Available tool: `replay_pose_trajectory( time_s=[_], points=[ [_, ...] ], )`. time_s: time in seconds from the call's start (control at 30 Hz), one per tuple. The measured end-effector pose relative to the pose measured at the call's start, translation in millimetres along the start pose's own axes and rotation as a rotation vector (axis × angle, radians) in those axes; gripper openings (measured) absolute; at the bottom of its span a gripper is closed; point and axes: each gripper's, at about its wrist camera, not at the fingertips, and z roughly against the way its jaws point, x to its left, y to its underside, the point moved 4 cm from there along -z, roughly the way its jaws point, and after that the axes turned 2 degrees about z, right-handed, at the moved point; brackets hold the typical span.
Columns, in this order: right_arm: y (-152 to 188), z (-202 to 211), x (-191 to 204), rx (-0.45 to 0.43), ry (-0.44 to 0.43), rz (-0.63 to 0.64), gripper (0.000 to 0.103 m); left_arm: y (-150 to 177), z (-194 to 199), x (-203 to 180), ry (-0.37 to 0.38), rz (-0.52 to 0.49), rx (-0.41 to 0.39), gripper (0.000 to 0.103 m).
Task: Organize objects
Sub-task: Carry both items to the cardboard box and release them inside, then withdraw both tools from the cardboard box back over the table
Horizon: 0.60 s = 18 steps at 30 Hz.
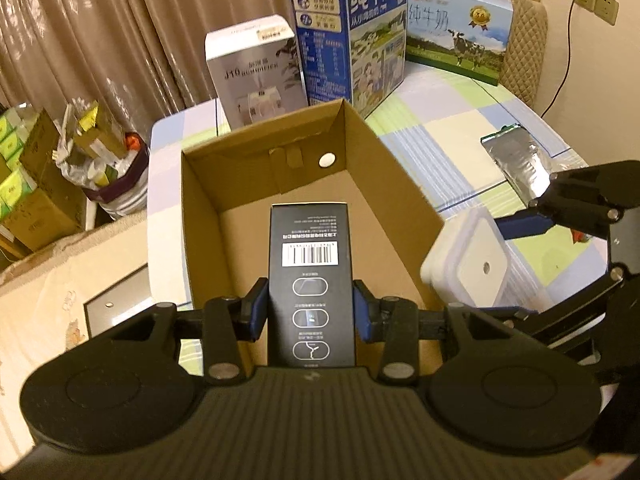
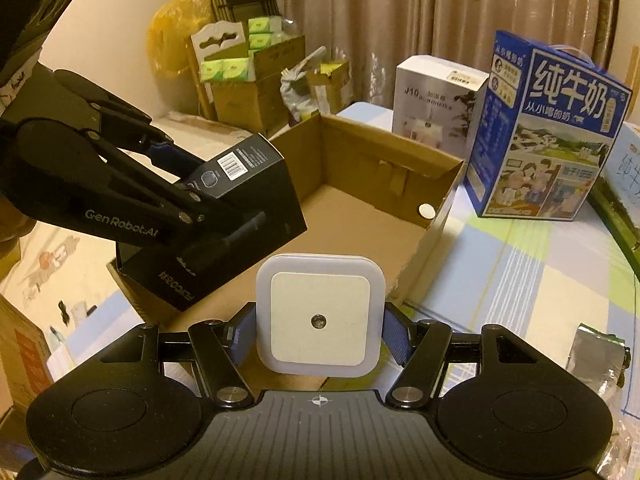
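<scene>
Two milk cartons (image 1: 352,28), one cardboard box (image 1: 392,184)

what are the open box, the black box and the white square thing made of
Open box: plain brown corrugated cardboard, matte, fluted cut edges. Black box: printed paperboard, slight sheen, barcode label. White square thing: looks like smooth moulded plastic, with a translucent rim.

You face table (image 1: 472,128) under checked pastel cloth, blue, green, cream. Open cardboard box (image 1: 404,184) sits on it at near centre, flaps up. Behind box at far edge: white humidifier carton (image 1: 248,68) standing upright, tall blue milk carton (image 1: 352,32) just right of it. Farther right, light-blue milk gift case (image 1: 460,36) rests at far side. Silver foil pouch (image 1: 516,156) lies flat on cloth right of box, apart from it.
</scene>
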Motion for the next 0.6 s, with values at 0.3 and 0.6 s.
replay_pose_trajectory(
  time_s=[0.3, 0.6],
  points=[
    [-4, -11, 2, -0.016, -0.009, 0.008, 0.062, 10, -15, 10, 0.001, 0.058, 0.001, 0.041],
    [3, 18, -10, -0.082, 0.013, -0.066, 0.062, 18, 21, 10, -0.028, 0.085, -0.066, 0.047]
  ],
)
